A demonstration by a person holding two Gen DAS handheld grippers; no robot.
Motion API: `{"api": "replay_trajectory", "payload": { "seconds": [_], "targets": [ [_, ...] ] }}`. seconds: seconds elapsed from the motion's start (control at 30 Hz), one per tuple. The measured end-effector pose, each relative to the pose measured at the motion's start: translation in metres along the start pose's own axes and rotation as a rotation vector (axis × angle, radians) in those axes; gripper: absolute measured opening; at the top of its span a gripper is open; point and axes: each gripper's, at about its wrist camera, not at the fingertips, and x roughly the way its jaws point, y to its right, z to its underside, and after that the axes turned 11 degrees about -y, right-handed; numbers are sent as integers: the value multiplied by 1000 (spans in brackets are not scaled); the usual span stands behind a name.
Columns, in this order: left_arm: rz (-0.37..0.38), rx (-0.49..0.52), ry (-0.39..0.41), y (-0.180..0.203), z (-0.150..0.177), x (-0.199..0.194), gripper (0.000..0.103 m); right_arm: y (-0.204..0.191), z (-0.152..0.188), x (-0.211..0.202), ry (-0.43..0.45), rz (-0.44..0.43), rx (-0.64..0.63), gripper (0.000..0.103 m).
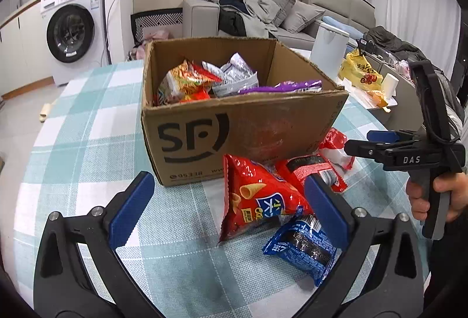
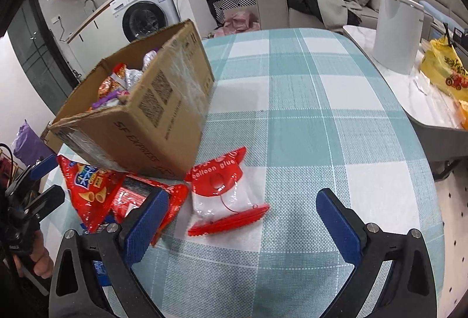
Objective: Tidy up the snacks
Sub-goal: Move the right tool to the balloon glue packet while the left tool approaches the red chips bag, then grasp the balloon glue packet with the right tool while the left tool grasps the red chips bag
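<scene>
You are holding both grippers, left (image 1: 228,212) and right (image 2: 242,221), spread wide and empty over the teal checked tablecloth (image 2: 292,101). The shiny red cone-snack bag (image 1: 257,198) is lying just before the brown cardboard box (image 1: 234,127); you are probably picking next, so be closing on it.

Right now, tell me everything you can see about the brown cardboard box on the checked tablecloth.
The brown cardboard box stands upright and open-topped on the teal-and-white checked tablecloth. Its rough top edges show no flaps. The near wall carries a large black SF logo; a side wall bears clear tape and printed labels. Inside lie several snack packets, orange, silver and purple. A red cone-snack bag and other red packets lie against its base. Neither gripper touches it.
</scene>
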Motion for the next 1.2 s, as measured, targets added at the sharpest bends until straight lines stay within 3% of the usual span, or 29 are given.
{"api": "replay_trajectory", "payload": {
  "seconds": [0.2,0.43,0.53,0.97,1.2],
  "targets": [
    [-2,-2,-7,-2,0,6,102,-1,0,16,-39,81,5,102],
    [4,-24,-31,-7,1,13,102,-4,-1,23,-32,76,-15,100],
    [6,-26,-41,-7,2,17,102,-9,1,23,-22,98,-33,92],
    [20,-31,-62,-9,1,27,102,-16,3,16,9,32,-66,60],
    [27,-31,-65,-8,2,30,102,-24,6,12,29,32,-104,53]
  ]
}}
